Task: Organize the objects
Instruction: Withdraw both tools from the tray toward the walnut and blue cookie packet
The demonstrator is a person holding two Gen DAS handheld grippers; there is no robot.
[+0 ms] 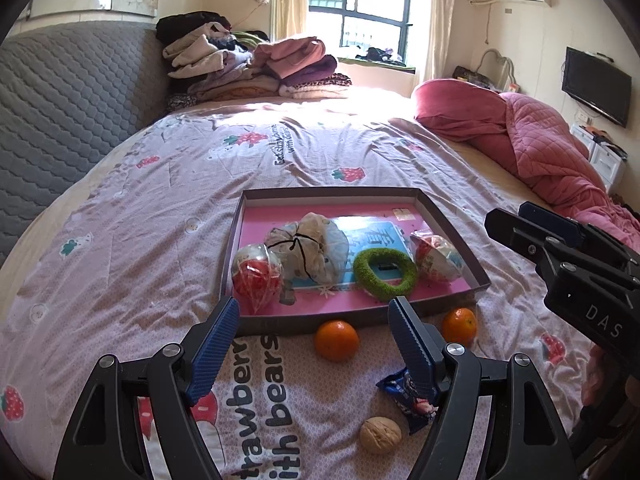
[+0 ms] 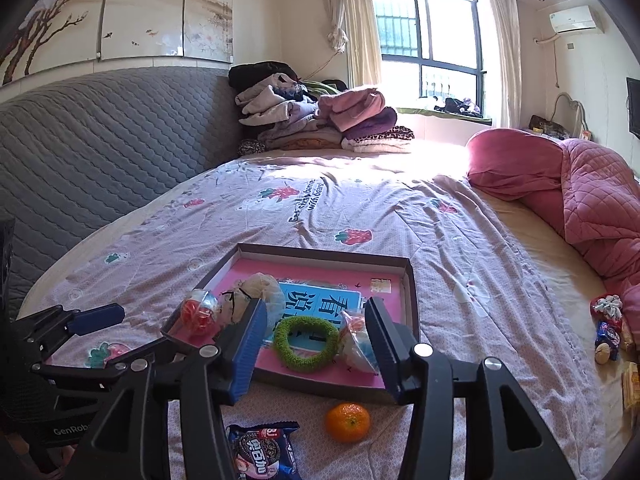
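Both grippers hung over the bed, empty.
Left gripper (image 1: 314, 320) and right gripper (image 2: 316, 326) stood wide apart above the tray (image 1: 448, 220), touching nothing.

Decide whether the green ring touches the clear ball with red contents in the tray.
Apart. The left wrist view shows the green ring and the clear ball separated by the tied bag.

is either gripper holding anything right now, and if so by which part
Nothing is held. The left gripper and right gripper both stand open and empty above the bed, near the tray.

Sunlit bedroom: window (image 2: 430, 52), grey quilted headboard (image 2: 100, 144), strawberry-print bedsheet (image 1: 160, 208)
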